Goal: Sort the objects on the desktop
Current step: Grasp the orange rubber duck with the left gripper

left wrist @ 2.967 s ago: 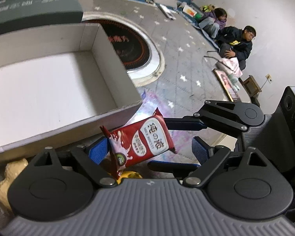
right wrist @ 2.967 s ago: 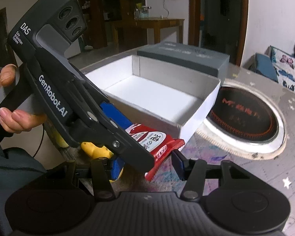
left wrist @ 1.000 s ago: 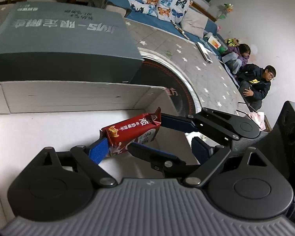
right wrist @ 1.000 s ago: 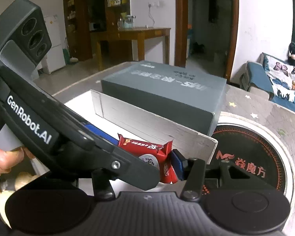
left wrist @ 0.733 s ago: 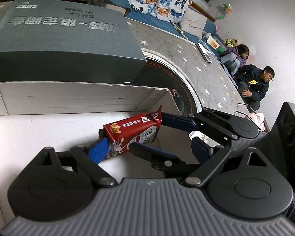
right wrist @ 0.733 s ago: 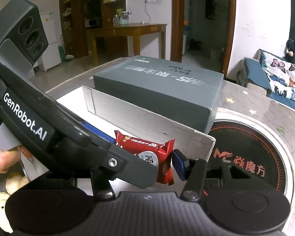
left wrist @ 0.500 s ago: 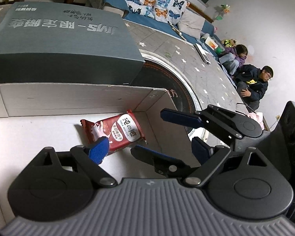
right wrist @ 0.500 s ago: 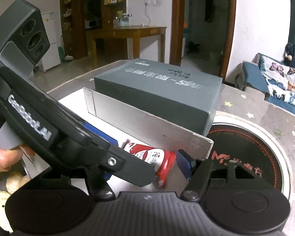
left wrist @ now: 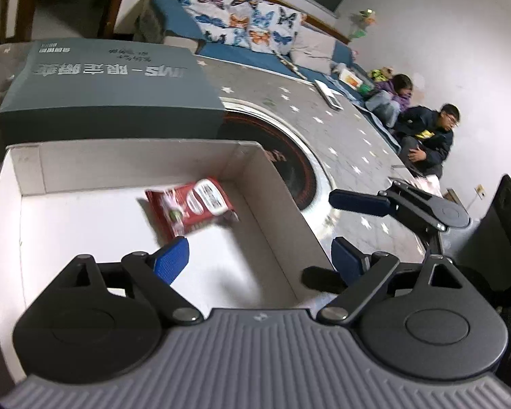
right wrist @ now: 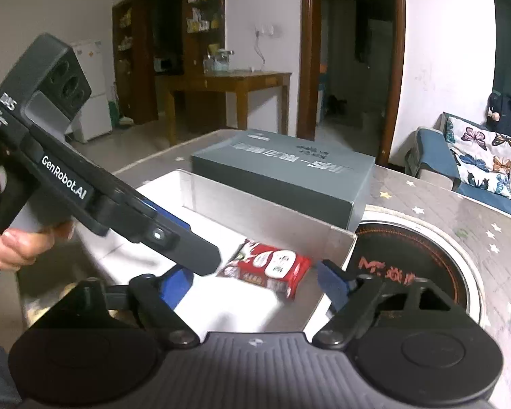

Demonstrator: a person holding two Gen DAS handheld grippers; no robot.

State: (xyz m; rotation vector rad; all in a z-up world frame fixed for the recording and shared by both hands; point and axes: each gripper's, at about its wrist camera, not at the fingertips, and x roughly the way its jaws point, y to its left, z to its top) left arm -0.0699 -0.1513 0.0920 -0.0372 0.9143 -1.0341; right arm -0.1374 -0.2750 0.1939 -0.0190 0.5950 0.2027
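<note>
A red snack packet (left wrist: 190, 208) (right wrist: 269, 266) lies flat on the floor of the open white box (left wrist: 272, 184) (right wrist: 255, 218), near its far right corner. My left gripper (left wrist: 260, 261) hangs open above the box floor, just short of the packet, with nothing between its blue pads. My right gripper (right wrist: 253, 283) has its jaws opening; the packet lies loose beyond them, untouched. From the left wrist view the right gripper (left wrist: 320, 235) sits over the box's right wall. The left gripper's black finger (right wrist: 187, 248) crosses the right wrist view, held by a hand (right wrist: 13, 245).
A closed grey box (left wrist: 112, 102) (right wrist: 282, 173) stands right behind the white one. A round black hotplate (left wrist: 289, 170) (right wrist: 408, 272) is set into the star-patterned table to the right. Two people (left wrist: 426, 129) sit by the wall; a sofa (right wrist: 487, 160) stands beyond the table.
The right gripper, shut on the packet over the box a second ago, has spread its jaws and the packet has dropped into the box. Both grippers have drawn back and up.
</note>
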